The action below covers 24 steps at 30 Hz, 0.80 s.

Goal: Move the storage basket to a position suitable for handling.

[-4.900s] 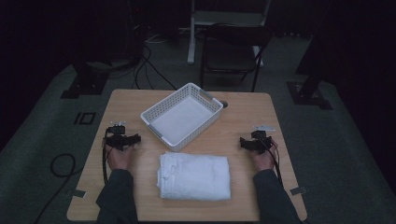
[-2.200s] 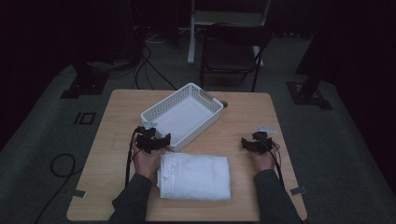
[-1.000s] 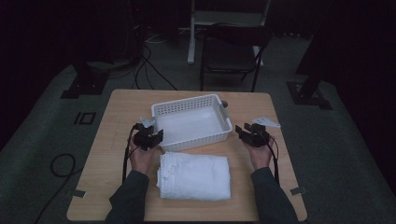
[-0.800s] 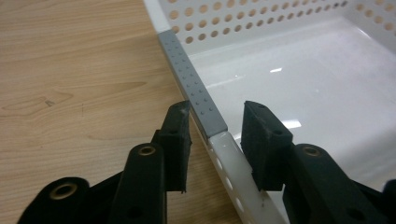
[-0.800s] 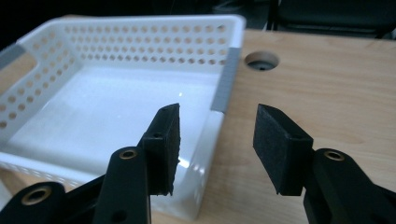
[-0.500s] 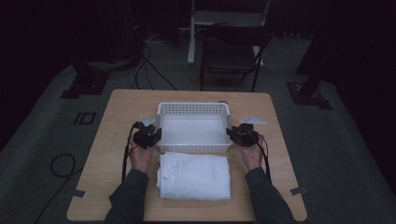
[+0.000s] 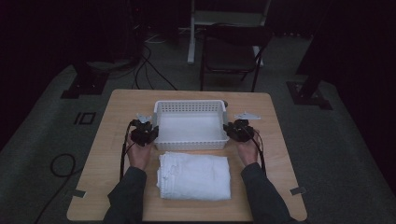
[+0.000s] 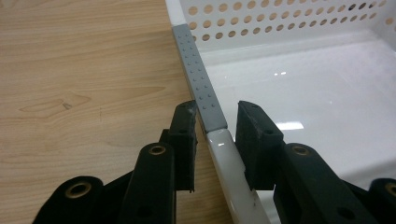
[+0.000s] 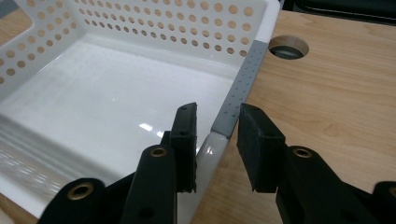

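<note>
Gleaming white perforated basket (image 7: pixel 189 125), empty

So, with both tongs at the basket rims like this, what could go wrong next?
1. Each tongs straddles a thin rim of the white perforated plastic basket with jaws open; the glossy plastic beside the grey dotted strip may slip.
2. Uneven lifting could tilt it.
3. The folded white towel lies close in front; the basket might drag it.

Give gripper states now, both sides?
Left gripper: open, jaws astride the basket rim, not clamped.
Right gripper: open, jaws astride the opposite rim, not clamped.
</note>
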Available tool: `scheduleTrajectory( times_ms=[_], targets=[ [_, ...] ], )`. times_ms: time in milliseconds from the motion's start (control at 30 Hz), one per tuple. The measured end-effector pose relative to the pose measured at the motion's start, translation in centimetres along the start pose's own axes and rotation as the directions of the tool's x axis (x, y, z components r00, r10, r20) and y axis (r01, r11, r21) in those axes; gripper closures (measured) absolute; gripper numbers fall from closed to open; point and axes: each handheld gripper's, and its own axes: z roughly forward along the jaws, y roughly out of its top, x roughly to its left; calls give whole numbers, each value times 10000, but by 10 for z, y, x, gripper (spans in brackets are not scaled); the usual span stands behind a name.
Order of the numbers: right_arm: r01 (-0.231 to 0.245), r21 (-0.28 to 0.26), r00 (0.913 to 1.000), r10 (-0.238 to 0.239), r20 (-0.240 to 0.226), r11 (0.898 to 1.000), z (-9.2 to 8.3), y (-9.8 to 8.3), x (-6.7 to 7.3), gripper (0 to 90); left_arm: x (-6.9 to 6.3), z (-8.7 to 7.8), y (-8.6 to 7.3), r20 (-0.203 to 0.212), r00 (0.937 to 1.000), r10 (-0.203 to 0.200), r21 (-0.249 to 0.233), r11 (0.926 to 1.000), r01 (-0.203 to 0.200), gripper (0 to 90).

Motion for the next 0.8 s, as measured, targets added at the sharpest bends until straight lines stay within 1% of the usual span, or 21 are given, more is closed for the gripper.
scheduleTrajectory(
  times_ms=[67, 100, 167, 200, 233, 267, 300, 400, 467, 500, 533, 567, 600, 633, 667, 733, 800],
  targets=[
    [-27, 18, 10000, 27, 0, 10000, 1, 1, 0, 686, 0, 0, 0, 19, 10000, 26, -37, 10000, -26, 666],
    [34, 62, 9999, -34, 94, 10000, 3, 3, -1, 672, 0, 0, -1, 25, 10000, 39, -142, 9999, -39, 666],
    [140, 102, 9989, -145, 452, 9999, 4, 4, 1, 602, 0, -4, -2, -151, 9999, 37, -312, 9995, -42, 579],
    [77, 45, 9988, -79, 491, 10000, 2, 4, 2, 564, 1, -7, -1, -152, 9999, 2, -415, 9991, -8, 537],
    [-41, -167, 9984, 50, 555, 9999, -4, 3, 2, 500, 3, -10, -1, -142, 9999, -76, -506, 9987, 69, 465],
    [-24, -233, 9985, 37, 552, 9997, -8, 3, 1, 466, 4, -14, 0, -141, 9998, -143, -597, 9981, 135, 444],
    [-24, -233, 9985, 37, 552, 9997, -8, 3, 1, 466, 6, -18, -1, -138, 9998, -168, -700, 9974, 158, 444],
    [-18, -350, 9974, 43, 717, 9994, -20, 1, 0, 363, 11, -30, -1, -136, 9996, -254, -868, 9959, 241, 385],
    [-153, -457, 9972, 186, 724, 9988, -30, -1, -3, 327, 15, -36, -1, -5, 9992, -401, -911, 9950, 399, 369],
    [-187, -466, 9976, 218, 659, 9987, -38, -4, -5, 310, 18, -42, -1, 171, 9987, -484, -893, 9948, 497, 359],
    [-187, -466, 9976, 218, 659, 9987, -38, -4, -5, 310, 18, -42, -1, 171, 9987, -484, -893, 9948, 497, 352],
    [-143, -453, 9984, 168, 548, 9989, -41, -7, -5, 303, 19, -44, -1, 237, 9983, -533, -907, 9943, 552, 352],
    [-24, -400, 9989, 43, 470, 9992, -45, -12, -4, 301, 20, -47, -2, 288, 9981, -542, -903, 9943, 566, 352],
    [92, -314, 9992, -79, 403, 9995, -46, -15, -4, 304, 21, -48, -2, 360, 9977, -574, -914, 9940, 604, 352],
    [92, -314, 9992, -79, 403, 9995, -46, -15, -4, 304, 21, -50, -3, 434, 9974, -576, -937, 9937, 614, 352],
    [317, -80, 9989, -314, 351, 9995, -47, -20, -4, 319, 21, -52, -4, 474, 9973, -560, -975, 9934, 604, 352],
    [374, -13, 9987, -373, 357, 9993, -49, -23, -5, 346, 20, -55, -6, 596, 9967, -557, -972, 9934, 614, 351]
  ],
)
